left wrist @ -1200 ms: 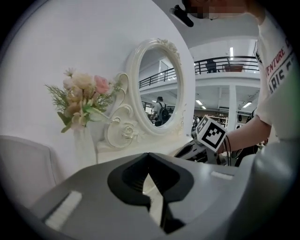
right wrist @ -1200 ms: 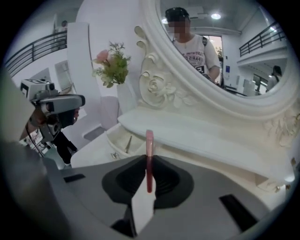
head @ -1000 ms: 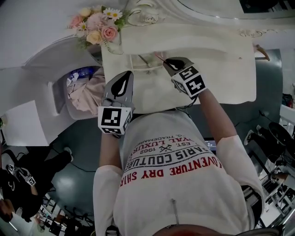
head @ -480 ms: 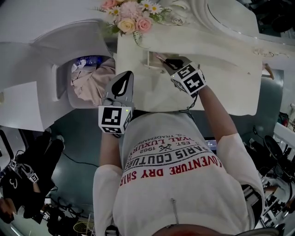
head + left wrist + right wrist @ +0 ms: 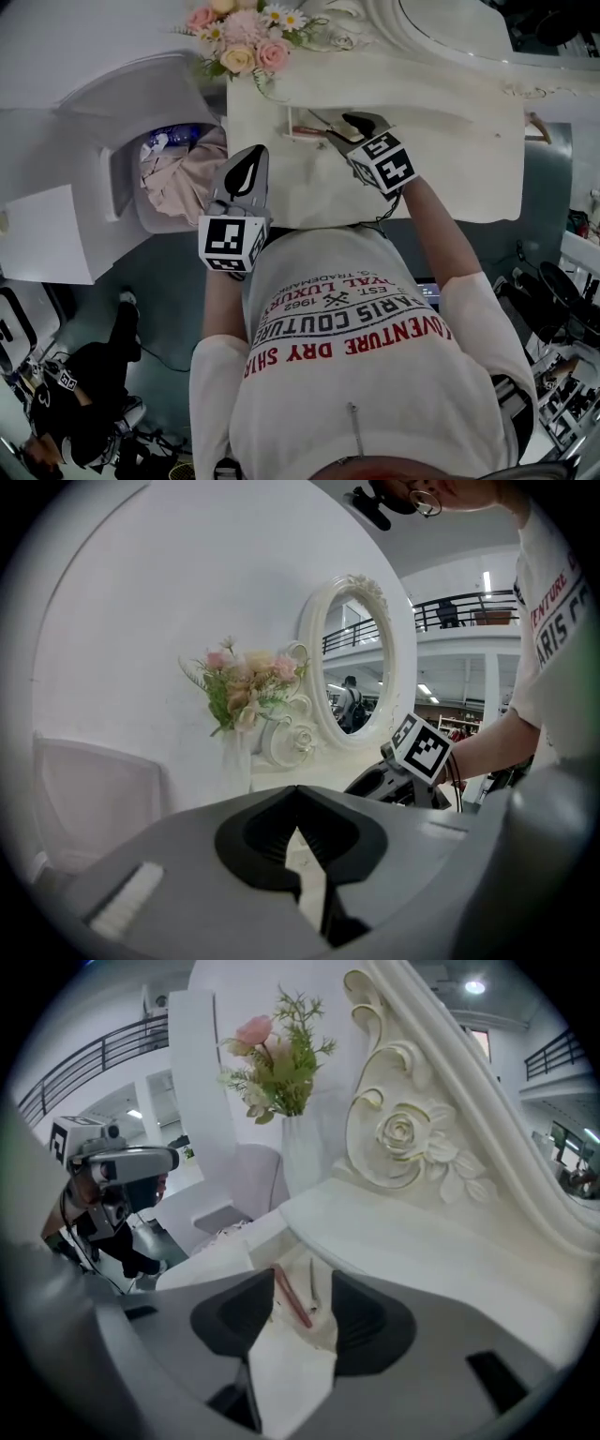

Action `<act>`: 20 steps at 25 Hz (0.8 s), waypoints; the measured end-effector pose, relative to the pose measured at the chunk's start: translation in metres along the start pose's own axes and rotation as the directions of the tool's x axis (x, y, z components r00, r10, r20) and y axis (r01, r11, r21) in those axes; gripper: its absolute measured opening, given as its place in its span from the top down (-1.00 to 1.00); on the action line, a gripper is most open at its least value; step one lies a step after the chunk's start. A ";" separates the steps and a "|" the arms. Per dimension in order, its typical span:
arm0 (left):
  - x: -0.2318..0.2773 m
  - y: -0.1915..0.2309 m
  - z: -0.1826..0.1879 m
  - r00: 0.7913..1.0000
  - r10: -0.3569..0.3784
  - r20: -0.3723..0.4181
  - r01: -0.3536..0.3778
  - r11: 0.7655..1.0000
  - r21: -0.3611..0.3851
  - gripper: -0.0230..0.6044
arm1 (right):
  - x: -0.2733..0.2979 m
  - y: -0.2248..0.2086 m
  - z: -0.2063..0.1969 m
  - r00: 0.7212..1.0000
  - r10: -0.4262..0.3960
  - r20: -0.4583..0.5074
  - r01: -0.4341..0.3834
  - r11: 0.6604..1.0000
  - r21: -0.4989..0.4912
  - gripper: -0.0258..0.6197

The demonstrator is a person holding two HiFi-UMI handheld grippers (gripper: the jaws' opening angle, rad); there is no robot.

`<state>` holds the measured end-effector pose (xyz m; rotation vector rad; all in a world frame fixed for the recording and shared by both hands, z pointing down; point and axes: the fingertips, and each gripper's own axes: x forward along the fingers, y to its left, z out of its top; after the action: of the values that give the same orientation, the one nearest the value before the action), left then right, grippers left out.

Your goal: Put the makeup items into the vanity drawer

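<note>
Release looks to be the step in hand. The right gripper (image 5: 356, 129) hangs over the open drawer (image 5: 289, 122) in the vanity top (image 5: 450, 141), tilted down into it. Its claw is spread wide, having just been opening. In the right gripper view a red pencil (image 5: 291, 1296) lies on the drawer's pale floor, seen in the gap between the jaws, with neither pad pressing on it. A thin grey stick (image 5: 311, 1290) lies just beside it at its 3 o'clock. So this item appears delivered.

The left gripper (image 5: 246, 176) hovers at about 7 o'clock from the drawer in the head view, off the front edge of the vanity. Its claw is pressed together on nothing. The flowers (image 5: 239, 37) stand at 11 o'clock from the drawer.

The next move probably calls for lifting the right gripper clear without knocking the pencil. Then either fetch another makeup item, none of which I can make out on the top, or push the drawer shut.
</note>
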<state>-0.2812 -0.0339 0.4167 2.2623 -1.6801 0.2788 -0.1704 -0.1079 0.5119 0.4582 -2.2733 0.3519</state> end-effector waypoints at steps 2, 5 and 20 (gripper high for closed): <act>0.006 -0.006 0.002 1.000 -0.029 0.003 0.028 1.000 0.007 0.89 | -0.008 -0.007 -0.009 1.000 -0.029 0.001 0.029 0.999 0.026 0.42; 0.018 -0.018 0.003 0.996 -0.092 -0.001 0.092 0.995 0.026 0.89 | -0.022 -0.018 -0.027 0.996 -0.084 -0.005 0.084 0.993 0.082 0.42; 0.082 -0.086 -0.007 0.936 -0.337 -0.103 0.345 0.935 0.080 0.89 | -0.056 -0.068 -0.166 0.939 -0.282 -0.196 0.338 0.861 0.381 0.42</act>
<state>-0.1750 -0.0819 0.4398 2.5218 -1.2242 0.3770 0.0015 -0.0923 0.5872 0.9764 -1.9468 0.6765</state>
